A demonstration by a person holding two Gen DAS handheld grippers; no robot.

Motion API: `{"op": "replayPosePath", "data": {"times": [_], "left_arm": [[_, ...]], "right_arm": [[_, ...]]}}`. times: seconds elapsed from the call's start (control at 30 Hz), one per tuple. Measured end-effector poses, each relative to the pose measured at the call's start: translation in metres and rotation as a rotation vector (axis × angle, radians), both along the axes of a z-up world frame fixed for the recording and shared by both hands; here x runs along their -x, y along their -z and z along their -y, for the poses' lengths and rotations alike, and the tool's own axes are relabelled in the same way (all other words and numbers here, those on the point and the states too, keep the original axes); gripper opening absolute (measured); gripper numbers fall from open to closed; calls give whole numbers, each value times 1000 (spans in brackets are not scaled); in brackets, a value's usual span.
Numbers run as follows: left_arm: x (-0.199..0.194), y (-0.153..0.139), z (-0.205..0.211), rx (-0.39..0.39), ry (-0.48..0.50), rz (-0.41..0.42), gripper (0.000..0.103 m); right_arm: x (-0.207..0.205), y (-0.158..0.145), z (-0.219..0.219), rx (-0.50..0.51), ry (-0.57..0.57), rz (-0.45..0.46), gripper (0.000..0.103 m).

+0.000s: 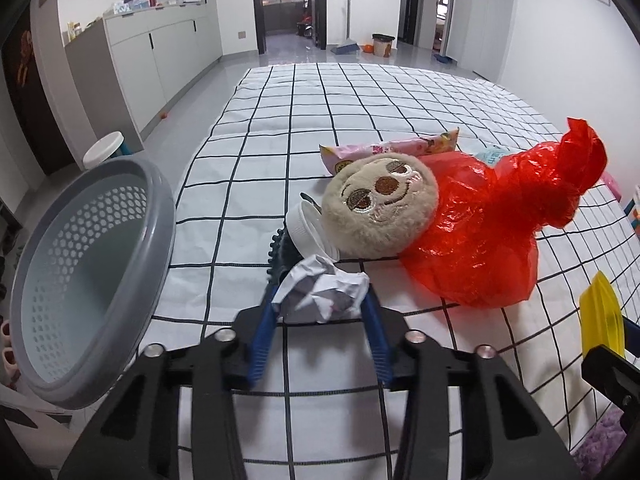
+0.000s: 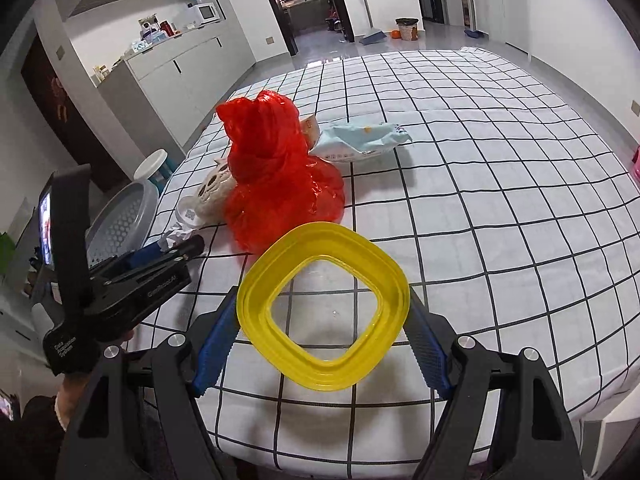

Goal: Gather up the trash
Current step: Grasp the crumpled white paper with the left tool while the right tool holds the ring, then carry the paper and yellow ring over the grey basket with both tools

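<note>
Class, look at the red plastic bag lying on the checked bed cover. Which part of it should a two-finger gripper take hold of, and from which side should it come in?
Grip the red plastic bag at its twisted neck, which stands up narrow above the puffy body. Probably come from above or the open bed side, since the plush toy crowds the other side.

Crinkled white paper wad, glossy thin red plastic bag at its two o'clock, fuzzy beige plush toy at twelve, matt grey perforated plastic basket at nine, translucent glossy yellow plastic ring, smooth cotton-like checked sheet.
</note>
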State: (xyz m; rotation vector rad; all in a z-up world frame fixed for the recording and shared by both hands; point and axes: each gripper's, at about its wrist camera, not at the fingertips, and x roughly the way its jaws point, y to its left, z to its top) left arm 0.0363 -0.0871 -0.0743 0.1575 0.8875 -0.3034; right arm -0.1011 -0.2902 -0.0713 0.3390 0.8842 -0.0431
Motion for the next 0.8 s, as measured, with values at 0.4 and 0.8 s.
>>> {"op": "replayPosePath", "data": {"times": [0.4, 0.8], "left_arm": [[38, -22, -33, 11, -18, 25, 38], [50, -50, -96, 5, -104, 79, 38]], "right_arm": [[-1, -2, -13, 16, -23, 8, 75], [-6, -22, -56, 13, -104, 38, 75]]}}
